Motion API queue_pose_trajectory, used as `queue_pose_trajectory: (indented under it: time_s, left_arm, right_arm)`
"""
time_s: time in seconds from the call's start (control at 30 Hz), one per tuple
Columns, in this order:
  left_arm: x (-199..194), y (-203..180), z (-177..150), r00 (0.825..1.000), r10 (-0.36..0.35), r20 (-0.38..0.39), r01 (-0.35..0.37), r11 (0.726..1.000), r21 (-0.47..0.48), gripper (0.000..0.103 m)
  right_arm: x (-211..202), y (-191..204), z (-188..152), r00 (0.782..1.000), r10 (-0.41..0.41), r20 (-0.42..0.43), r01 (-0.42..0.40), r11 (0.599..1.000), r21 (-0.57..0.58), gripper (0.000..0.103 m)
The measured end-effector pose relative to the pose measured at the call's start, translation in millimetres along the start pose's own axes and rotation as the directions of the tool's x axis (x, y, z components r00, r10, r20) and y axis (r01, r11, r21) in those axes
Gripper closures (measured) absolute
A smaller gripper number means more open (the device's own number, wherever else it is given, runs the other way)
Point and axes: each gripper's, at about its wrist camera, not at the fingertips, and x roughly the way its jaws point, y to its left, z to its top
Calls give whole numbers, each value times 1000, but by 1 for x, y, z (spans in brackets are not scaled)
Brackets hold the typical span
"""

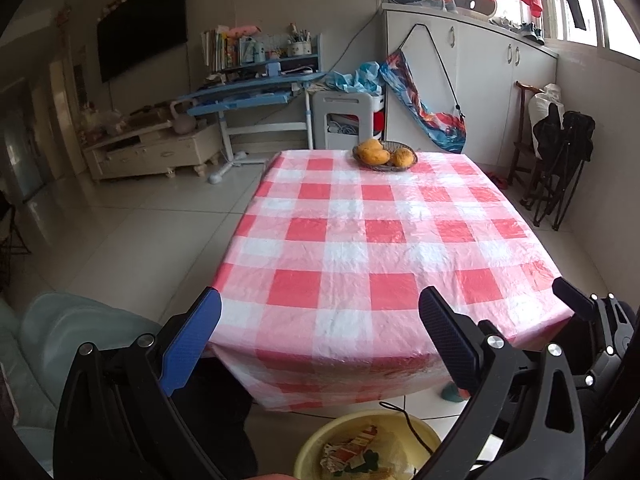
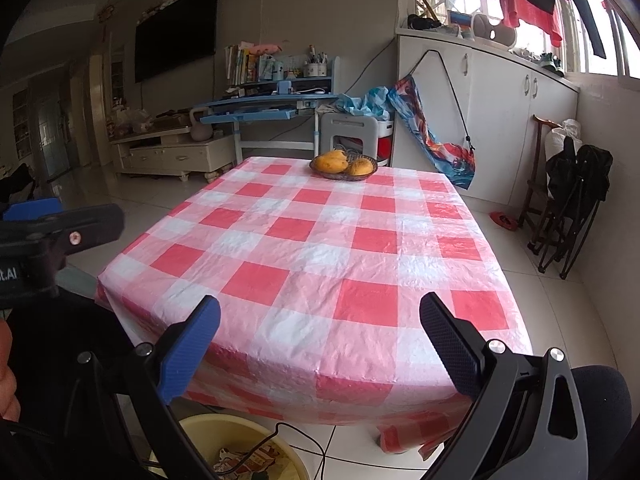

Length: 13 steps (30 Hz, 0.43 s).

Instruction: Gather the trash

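Blue and black fingers: both grippers spread wide, nothing held
Left gripper [image 1: 320, 340]: hangs just off the table's near edge
Right gripper [image 2: 320, 344]: same deal, by the near right corner
Trash [image 1: 352, 456]: crumpled wrappers already sitting in the yellow basin [image 1: 316, 446] on the floor, below the near edge
Table [image 1: 380, 240]: red-white checked cloth, bare apart from the fruit basket [image 1: 385, 155] at the far edge

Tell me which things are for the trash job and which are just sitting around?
For the job:
yellow bin holding wrappers
left gripper, open
right gripper, open

Just sitting around:
fruit basket
checked tablecloth
blue desk
TV
folding chair
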Motion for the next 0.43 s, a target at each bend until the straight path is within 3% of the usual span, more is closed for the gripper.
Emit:
queue_pose_trajectory:
  time_s: [0.27,0.43]
  left_arm:
    - [-11,-2,1,999,0,-38,1,1000,27,7]
    - [-28,-1,2,1000,8,-19,-7,1000,31,7]
  right_arm:
    - [-8,-2,0,1000,-21,10,21,1000,-16,8]
    - [-13,-6,3,999,-31,21,32,999,-10,8]
